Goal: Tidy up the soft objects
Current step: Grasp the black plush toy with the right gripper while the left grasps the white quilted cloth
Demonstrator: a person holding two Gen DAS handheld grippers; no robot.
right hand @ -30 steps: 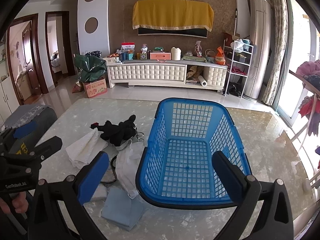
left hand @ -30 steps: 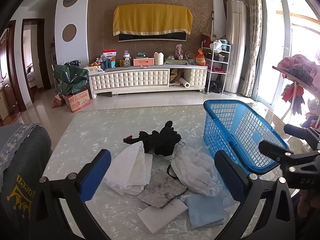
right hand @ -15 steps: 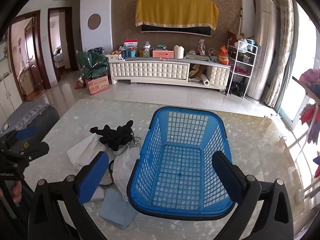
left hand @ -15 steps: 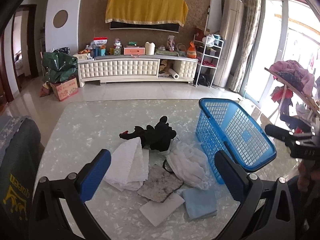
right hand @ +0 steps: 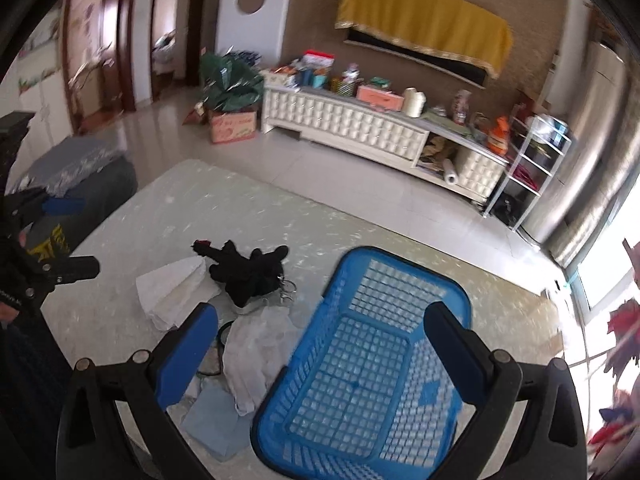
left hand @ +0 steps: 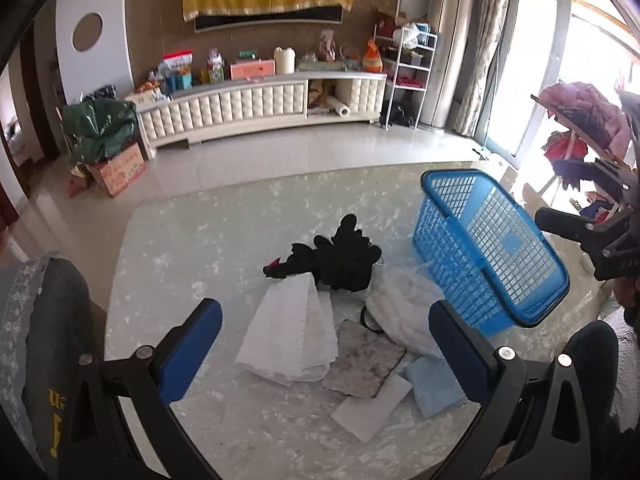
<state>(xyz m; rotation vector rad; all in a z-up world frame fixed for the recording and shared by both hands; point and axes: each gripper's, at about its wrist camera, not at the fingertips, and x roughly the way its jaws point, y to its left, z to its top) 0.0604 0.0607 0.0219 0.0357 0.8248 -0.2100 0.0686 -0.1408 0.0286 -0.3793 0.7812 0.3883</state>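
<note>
White folded cloth lies lengthwise, narrow end toward black garment.

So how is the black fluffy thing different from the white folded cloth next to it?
The black fluffy thing is dark, lumpy and bunched up, with bits sticking out; the white folded cloth is pale, flat and spread in layers. The black one lies farther from the left gripper, the white one closer. Both are soft, both lie on the table outside the blue basket, and they touch each other.
</note>
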